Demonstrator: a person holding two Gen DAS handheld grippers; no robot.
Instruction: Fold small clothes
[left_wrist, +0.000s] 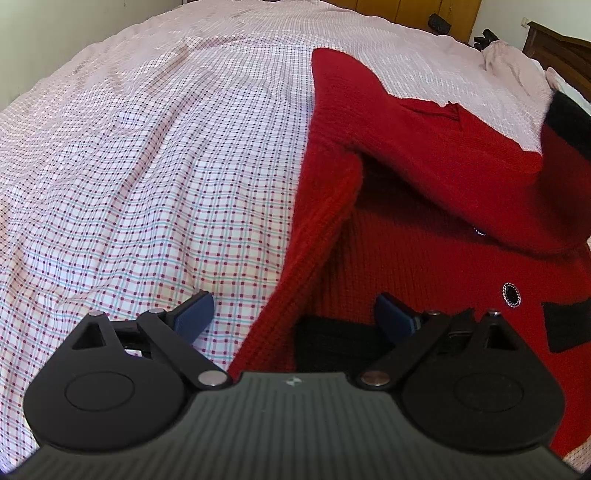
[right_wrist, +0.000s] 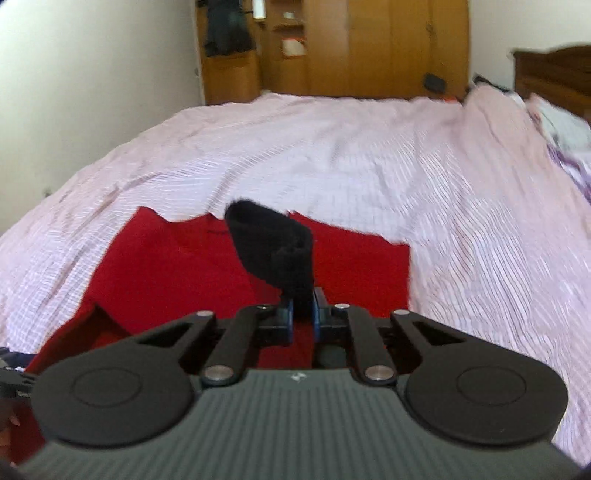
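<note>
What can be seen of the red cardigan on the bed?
The red cardigan is a ribbed knit with black trim: a black cuff, black pocket bands and a round dark button. It lies front up on the checked bedsheet, one sleeve folded across its chest. The right gripper is shut on the black cuff, lifting it. The left gripper is open over its near edge.

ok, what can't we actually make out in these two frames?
- Left wrist view: the red cardigan is cut off at the right edge; the left gripper body hides its hem.
- Right wrist view: motion blur smears the bedsheet; the right gripper hides the fabric under the black cuff.
</note>
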